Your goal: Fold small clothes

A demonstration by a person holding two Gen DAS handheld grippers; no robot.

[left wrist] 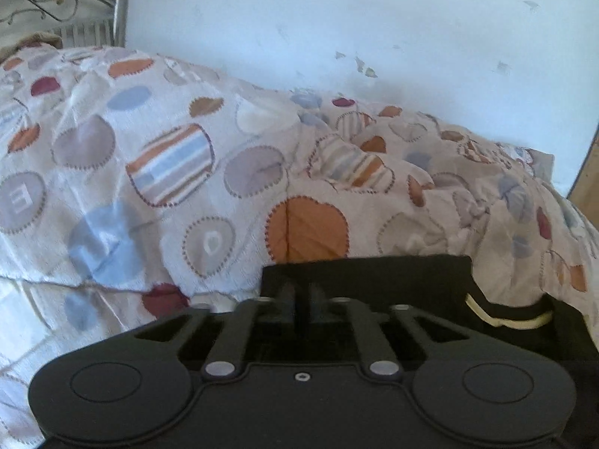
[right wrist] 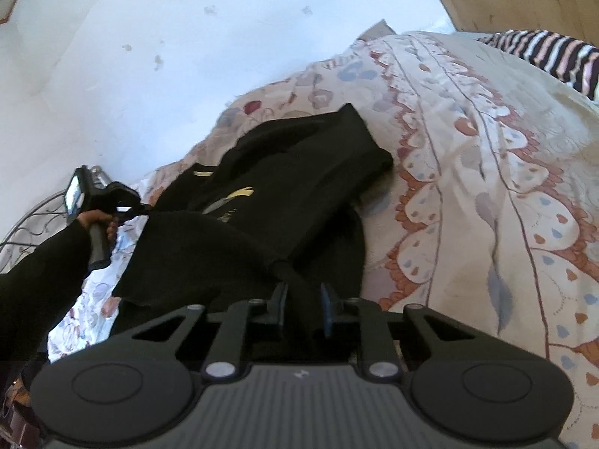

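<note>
Black garment [right wrist: 299, 194] lay on patterned bedspread [right wrist: 468, 187] of bed. Right gripper [right wrist: 305, 310] fingers clamped bunched black fabric. Left gripper [left wrist: 299, 299] fingers pinched garment edge near cream print [left wrist: 505, 318]. Striped cloth [right wrist: 543, 52] well apart.

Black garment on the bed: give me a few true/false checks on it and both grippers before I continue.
1. The black garment lies on the patterned bedspread. True.
2. The right gripper has black fabric between its fingers. True.
3. The garment is plain white. False: black, with pale yellow markings.
4. The left gripper is far from the garment. False: it is at its edge.
5. A striped cloth lies further off. True.
</note>
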